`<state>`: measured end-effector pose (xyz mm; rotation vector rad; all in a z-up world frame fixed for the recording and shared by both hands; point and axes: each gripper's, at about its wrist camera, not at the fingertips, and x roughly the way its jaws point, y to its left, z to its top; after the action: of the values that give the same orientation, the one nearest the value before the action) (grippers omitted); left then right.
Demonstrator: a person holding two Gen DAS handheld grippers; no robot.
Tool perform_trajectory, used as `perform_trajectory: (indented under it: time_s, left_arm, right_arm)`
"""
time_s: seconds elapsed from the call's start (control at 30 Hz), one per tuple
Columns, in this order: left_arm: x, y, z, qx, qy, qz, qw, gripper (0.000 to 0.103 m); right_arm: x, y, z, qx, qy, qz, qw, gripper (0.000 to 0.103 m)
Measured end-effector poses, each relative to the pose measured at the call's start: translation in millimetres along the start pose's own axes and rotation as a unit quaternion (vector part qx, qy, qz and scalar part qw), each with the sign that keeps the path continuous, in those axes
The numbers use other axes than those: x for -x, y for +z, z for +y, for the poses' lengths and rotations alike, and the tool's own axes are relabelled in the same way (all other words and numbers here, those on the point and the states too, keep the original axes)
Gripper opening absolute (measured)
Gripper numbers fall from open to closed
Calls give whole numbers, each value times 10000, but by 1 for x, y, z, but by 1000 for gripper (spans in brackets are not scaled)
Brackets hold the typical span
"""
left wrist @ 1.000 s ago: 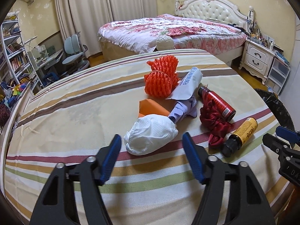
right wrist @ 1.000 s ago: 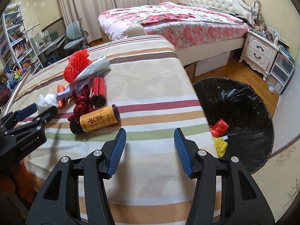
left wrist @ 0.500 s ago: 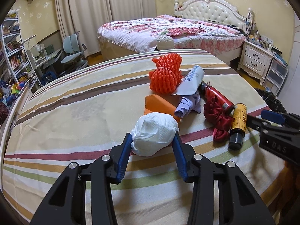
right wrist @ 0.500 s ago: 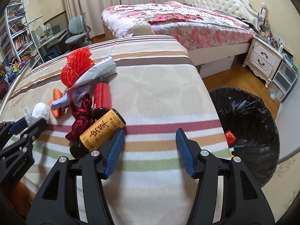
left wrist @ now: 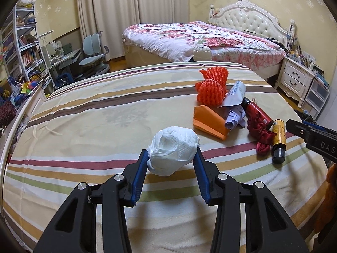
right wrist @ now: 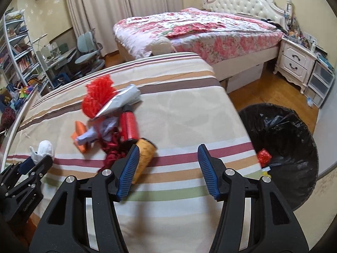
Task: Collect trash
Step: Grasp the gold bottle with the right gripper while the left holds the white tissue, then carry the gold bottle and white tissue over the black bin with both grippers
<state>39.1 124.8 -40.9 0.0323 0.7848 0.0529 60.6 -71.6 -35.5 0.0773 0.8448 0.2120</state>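
Observation:
My left gripper [left wrist: 171, 158] is shut on a crumpled white tissue wad [left wrist: 173, 147] over the striped tablecloth [left wrist: 94, 126]. More trash lies to the right: orange foam netting [left wrist: 211, 86], orange paper [left wrist: 208, 122], a grey-white wrapper [left wrist: 234, 93], a red can [left wrist: 258, 115], dark red cloth [left wrist: 261, 133] and a yellow bottle [left wrist: 279, 139]. My right gripper [right wrist: 168, 164] is open just above the table, its left finger next to the yellow bottle [right wrist: 145, 156]. The tissue wad [right wrist: 43, 150] also shows in the right wrist view.
A black-lined trash bin [right wrist: 282, 147] stands on the floor right of the table and holds red and yellow scraps. A bed [left wrist: 200, 40], a nightstand [left wrist: 297, 79], a desk chair [left wrist: 94, 52] and bookshelves [left wrist: 19, 48] lie beyond the table.
My left gripper closed on the white tissue wad and lifted it slightly. My right gripper moved left and forward, bringing its left finger up against the yellow bottle.

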Motion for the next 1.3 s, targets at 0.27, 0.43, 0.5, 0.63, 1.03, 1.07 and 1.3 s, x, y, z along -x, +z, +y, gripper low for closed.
perform_trajectory:
  time_s: [0.27,0.43,0.5,0.63,1.03,1.07,1.3]
  left_arm:
    - [-1,-2,1,23,21,7,10000,44]
    - [-4,-5,8,115,15,23,9999,44]
    - [-6,-6,10,153,2,42,9999,44]
    - [-7,-6,12,200,-26,58,9998,44]
    - [-7,-5,20,322,-111,52,9994,44]
    - [-6,-5,20,313,-99,41,9995,44]
    - [1,-4,13,319,-131,-58,9994,44]
  right_arm:
    - [-10,-11,15,271,-20,281,9992,56]
    - [-7,-16,3,199,-167,320,9991,56]
    - [-7,-16,3,237,-189,323,9990,53]
    - [-11,-15,8,385,-177,365,9984,40]
    - [-9,-19,8,453,-134,288,9985,23]
    - [-8,-19,8,439,-123,280,9986,23]
    - [4,-19,-3,344,-139,118,9992,23]
